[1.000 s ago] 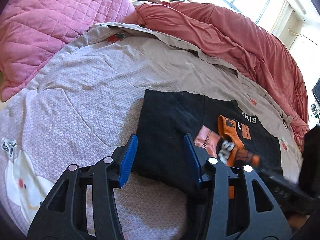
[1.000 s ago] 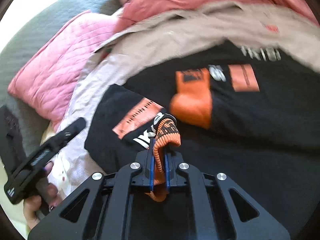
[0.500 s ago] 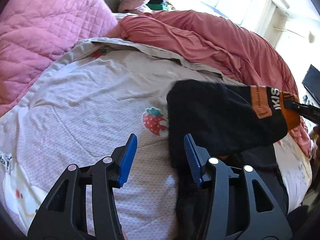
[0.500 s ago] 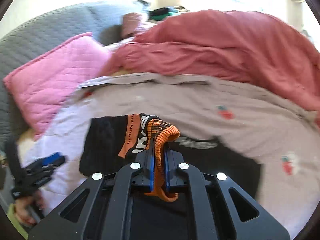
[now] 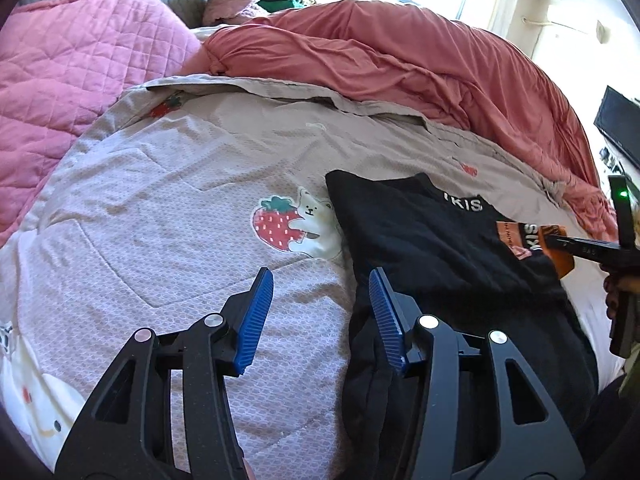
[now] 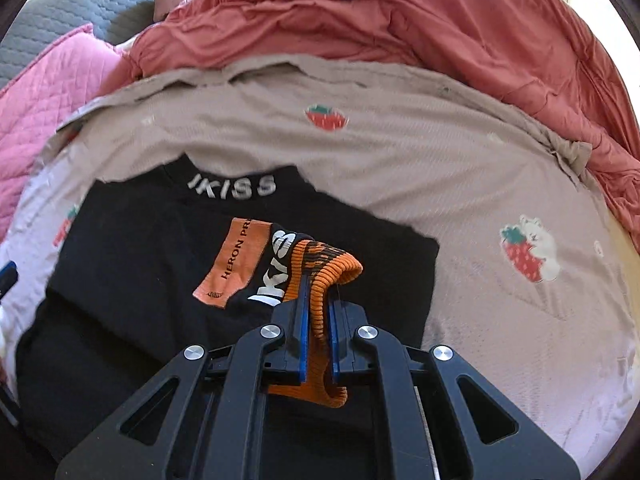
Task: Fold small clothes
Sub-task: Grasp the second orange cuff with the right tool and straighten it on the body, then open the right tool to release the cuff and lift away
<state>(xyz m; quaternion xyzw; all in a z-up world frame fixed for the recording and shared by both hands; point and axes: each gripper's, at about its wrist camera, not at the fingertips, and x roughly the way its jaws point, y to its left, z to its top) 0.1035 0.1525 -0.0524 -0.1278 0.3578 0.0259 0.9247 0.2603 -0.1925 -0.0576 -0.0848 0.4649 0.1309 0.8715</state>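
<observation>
Garment: a black knit sweater with orange patches [image 6: 168, 264] is laid flat on the beige strawberry-print quilt [image 6: 440, 152], collar toward the far side.
Right gripper [image 6: 318, 312]: its blue pads are clenched on the sweater's orange ribbed cuff [image 6: 332, 268], and the sleeve is drawn across the sweater's body (the cuff loops out behind the pads).
Left gripper [image 5: 320, 304]: its jaws are seen spread, nothing between them; the right finger is placed over the sweater's near-left edge, the left over bare quilt.
Surroundings: a crumpled salmon-red duvet [image 5: 420, 64] is heaped along the quilt's far edge; a pink quilted pillow [image 5: 72, 64] lies at far left; a strawberry-and-bear print [image 5: 296, 224] is seen just beside the sweater.
Obstructions: none are seen on the sweater.
Writing: "IKISS" is read in white on the collar; "HERON PR" on an orange patch (the rest is hidden); white letters beside it are partly covered.
</observation>
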